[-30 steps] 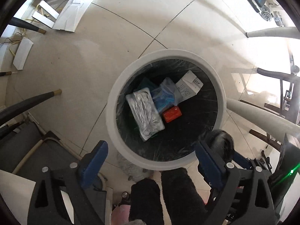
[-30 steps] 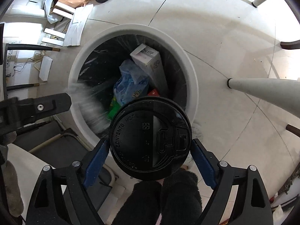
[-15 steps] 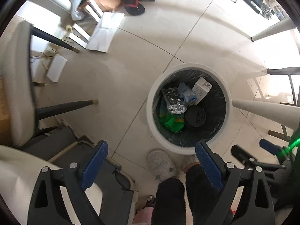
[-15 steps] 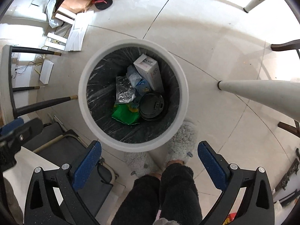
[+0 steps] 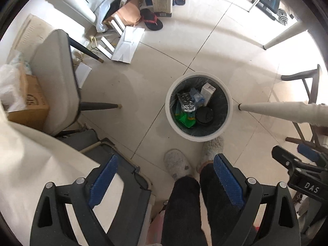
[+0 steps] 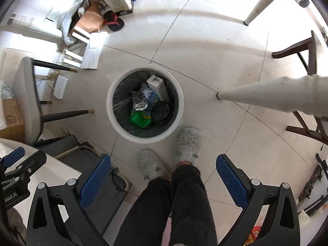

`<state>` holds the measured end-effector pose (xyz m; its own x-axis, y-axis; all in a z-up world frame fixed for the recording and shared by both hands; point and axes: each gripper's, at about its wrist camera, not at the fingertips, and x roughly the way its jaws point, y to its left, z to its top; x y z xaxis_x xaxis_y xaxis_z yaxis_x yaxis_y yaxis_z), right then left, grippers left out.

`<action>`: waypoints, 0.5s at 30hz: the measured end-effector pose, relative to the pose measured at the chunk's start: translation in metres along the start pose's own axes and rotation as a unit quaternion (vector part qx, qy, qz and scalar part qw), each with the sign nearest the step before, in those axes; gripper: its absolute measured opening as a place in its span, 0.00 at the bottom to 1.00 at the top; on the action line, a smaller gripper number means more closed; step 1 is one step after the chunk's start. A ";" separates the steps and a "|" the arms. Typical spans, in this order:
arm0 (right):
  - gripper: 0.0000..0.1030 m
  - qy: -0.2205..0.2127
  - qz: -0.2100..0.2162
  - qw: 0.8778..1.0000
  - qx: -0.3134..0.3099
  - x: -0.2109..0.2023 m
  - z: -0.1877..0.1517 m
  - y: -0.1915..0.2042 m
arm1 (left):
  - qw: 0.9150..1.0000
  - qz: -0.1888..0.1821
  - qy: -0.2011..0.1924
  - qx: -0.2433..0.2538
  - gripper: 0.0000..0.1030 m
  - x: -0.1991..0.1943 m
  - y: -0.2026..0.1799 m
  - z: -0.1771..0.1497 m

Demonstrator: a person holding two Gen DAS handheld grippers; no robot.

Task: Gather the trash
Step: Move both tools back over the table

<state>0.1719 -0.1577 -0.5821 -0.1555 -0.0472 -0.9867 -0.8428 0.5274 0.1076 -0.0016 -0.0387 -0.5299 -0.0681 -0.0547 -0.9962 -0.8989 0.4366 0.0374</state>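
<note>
Both grippers are hanging spread and empty, left gripper and right gripper pointing down over slippers touching the bin. Trash, lid included, is lying inside it. Bare tile is stretching beyond, a chair crowding the left.

A lived-in home, likely a dining area: a white lined trash bin stands on a pale tiled floor. Just beside it are fuzzy slippers, a pale table leg and a cushioned chair. Beyond the bin lie sandals and cardboard boxes.
</note>
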 end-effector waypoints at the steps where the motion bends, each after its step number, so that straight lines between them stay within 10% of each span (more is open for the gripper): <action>1: 1.00 -0.002 0.000 1.000 -0.003 -0.010 -0.003 0.001 | 1.000 0.001 -0.003 0.001 0.93 -0.009 0.001 -0.003; 15: 1.00 -0.045 0.030 0.998 -0.016 -0.203 -0.060 0.023 | 0.998 -0.009 -0.064 0.012 0.93 -0.170 0.006 -0.052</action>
<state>0.1534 -0.1871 -0.3721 -0.1601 0.0605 -0.9852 -0.8502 0.4987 0.1688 -0.0178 -0.0735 -0.3557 0.0055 0.0520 -0.9986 -0.8888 0.4579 0.0190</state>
